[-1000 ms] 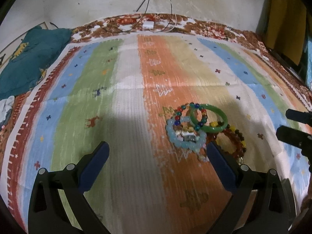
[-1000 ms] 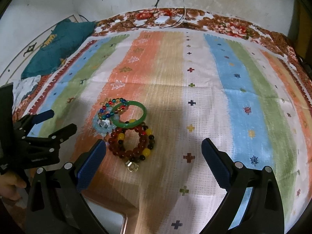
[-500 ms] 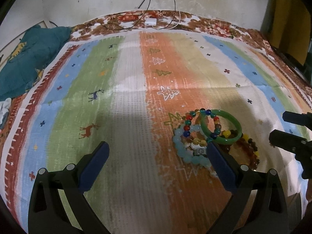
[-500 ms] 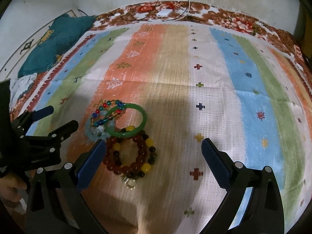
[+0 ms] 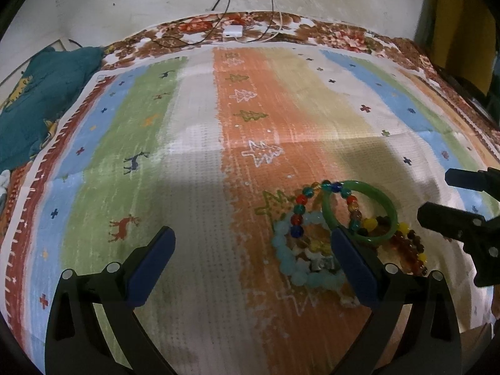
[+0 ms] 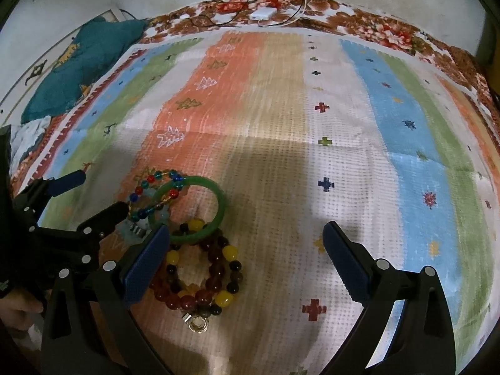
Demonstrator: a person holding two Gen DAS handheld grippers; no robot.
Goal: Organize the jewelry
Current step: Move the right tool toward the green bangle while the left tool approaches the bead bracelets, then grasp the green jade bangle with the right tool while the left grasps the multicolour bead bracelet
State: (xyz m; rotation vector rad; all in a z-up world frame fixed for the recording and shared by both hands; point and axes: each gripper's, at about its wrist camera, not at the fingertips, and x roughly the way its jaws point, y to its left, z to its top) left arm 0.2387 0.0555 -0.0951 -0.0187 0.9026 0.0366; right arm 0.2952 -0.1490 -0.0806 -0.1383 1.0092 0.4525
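My left claw point(image 5: 250, 254) stands wide apart and holds nothing, hanging low over the striped cloth point(image 5: 200, 187); its right finger sits just in front of the jewelry heap. My right claw point(image 6: 247, 251) is equally wide and empty, with its left finger overlapping the near edge of the same heap.

The heap lies on the orange stripe, between the two claws. On top sits a green bangle point(image 6: 218, 200), resting partly on a multicoloured bead bracelet point(image 6: 156, 187) and partly on a dark red and yellow bead bracelet point(image 6: 203, 275) with a small metal clasp point(image 6: 197, 323) at its near end. A pale blue bead bracelet point(image 5: 293, 268) lies under the others, toward my left claw.

I judge the bangle stiff, smooth and probably brittle, like jade or glass, so it will slip between flat pads and would not take a drop well. I would pinch across its free right-hand rim, where nothing lies under it, and lift gently. The beaded strands look light and floppy; they will sag and swing, and may drag a neighbour along since they overlap. A short stretch of beads clear of the others is the place to grip. Whether the multicoloured strand passes through the bangle or only lies across it, I cannot quite tell from here.

Beyond the cloth, a teal cushion point(image 6: 81, 62) and a white charger point(image 5: 232, 30) lie by the wall.
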